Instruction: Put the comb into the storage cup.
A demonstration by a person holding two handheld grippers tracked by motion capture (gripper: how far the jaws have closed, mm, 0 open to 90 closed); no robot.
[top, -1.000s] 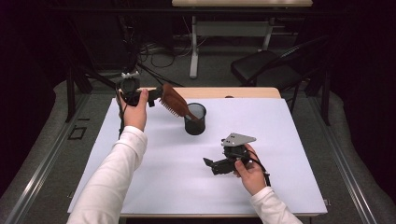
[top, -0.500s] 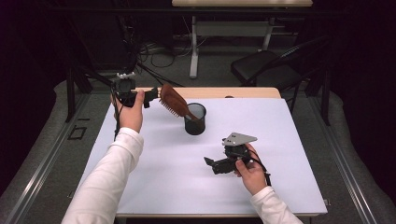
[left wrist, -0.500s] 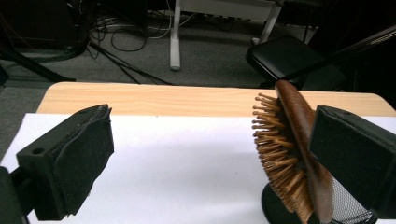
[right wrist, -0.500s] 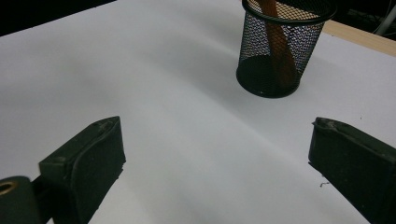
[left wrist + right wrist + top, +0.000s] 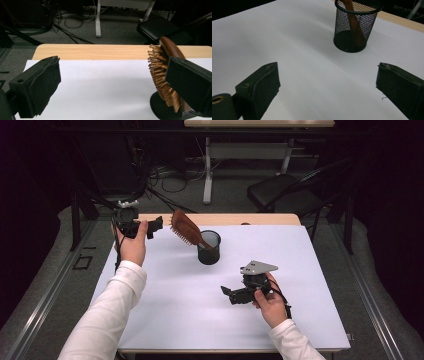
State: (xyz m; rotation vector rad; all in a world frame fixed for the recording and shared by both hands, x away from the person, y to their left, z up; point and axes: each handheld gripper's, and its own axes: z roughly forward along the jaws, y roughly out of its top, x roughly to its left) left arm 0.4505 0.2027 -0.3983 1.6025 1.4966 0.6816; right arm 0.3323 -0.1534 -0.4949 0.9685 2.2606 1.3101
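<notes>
Hovering near the table's (image 5: 150,320) far left edge, the left gripper (image 5: 156,226) gapes wide, empty; no writing is legible anywhere. Just right, the brush (image 5: 184,227) leans in the cup (image 5: 209,251); the right gripper (image 5: 229,294) sits wide open, bare white sheet around it.

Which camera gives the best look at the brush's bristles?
The left gripper view: the brush is close, its wooden bristles seen from the side, though one finger covers part of it. The high view shows the whole brush leaning out of the cup, but small. The right gripper view shows its handle through the mesh.
</notes>
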